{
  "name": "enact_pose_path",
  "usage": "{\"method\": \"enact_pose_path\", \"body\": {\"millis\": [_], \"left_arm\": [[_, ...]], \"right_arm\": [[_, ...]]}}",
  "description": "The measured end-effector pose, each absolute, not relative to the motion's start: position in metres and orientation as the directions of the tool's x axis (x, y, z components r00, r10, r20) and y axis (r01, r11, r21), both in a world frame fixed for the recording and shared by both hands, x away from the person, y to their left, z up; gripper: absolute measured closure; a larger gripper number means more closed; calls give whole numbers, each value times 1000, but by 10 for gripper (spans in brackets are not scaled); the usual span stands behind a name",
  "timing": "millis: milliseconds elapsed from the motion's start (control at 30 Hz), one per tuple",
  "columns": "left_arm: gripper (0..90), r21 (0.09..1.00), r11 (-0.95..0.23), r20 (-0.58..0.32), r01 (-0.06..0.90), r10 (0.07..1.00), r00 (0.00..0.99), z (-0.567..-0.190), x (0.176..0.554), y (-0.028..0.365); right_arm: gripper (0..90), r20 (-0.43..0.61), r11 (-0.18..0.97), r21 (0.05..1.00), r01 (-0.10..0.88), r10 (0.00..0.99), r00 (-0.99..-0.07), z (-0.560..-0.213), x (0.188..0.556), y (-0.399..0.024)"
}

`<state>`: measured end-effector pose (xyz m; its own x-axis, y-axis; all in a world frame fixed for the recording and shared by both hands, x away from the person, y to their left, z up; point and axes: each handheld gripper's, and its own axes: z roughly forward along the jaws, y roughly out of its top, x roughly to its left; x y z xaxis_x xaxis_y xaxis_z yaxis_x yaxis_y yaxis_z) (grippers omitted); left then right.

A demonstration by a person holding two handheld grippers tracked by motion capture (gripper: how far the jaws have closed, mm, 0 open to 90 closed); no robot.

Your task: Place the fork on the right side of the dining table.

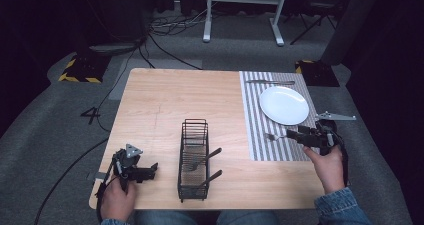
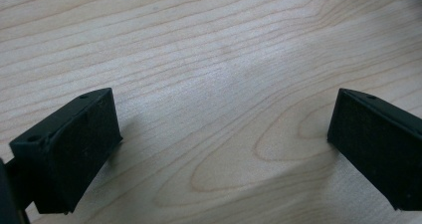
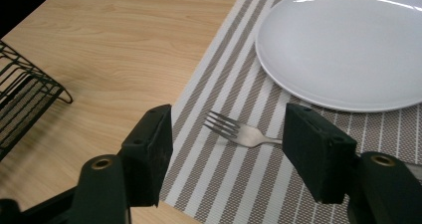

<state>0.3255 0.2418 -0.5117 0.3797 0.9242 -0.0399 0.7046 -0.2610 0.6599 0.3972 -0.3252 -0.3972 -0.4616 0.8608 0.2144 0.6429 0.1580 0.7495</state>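
the fork lies on the striped mat beside the plate, a knife beyond it. the right gripper hangs over it, jaws apart, holding nothing. two utensils wait in the basket. the left gripper rests open, empty.

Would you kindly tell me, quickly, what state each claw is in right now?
Left claw: open, jaws wide apart over bare table, nothing between them.
Right claw: open, holding nothing; the fork lies on the striped placemat beyond its jaws.
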Motion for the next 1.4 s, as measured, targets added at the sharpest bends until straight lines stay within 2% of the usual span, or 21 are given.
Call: {"method": "enact_pose_path", "body": {"millis": [800, 1167, 1400], "left_arm": [[2, 660, -262, -39, 704, 924, 381, -512, 326, 242], [1, 659, -262, -39, 705, 924, 380, -512, 326, 242], [1, 659, -262, -39, 705, 924, 380, -512, 326, 242]], "right_arm": [[363, 190, 281, 749, 600, 776, -601, -396, 364, -267], [363, 186, 325, 733, 597, 749, -636, -407, 357, -250], [366, 174, 367, 725, 584, 722, -670, -426, 358, -235]]}}
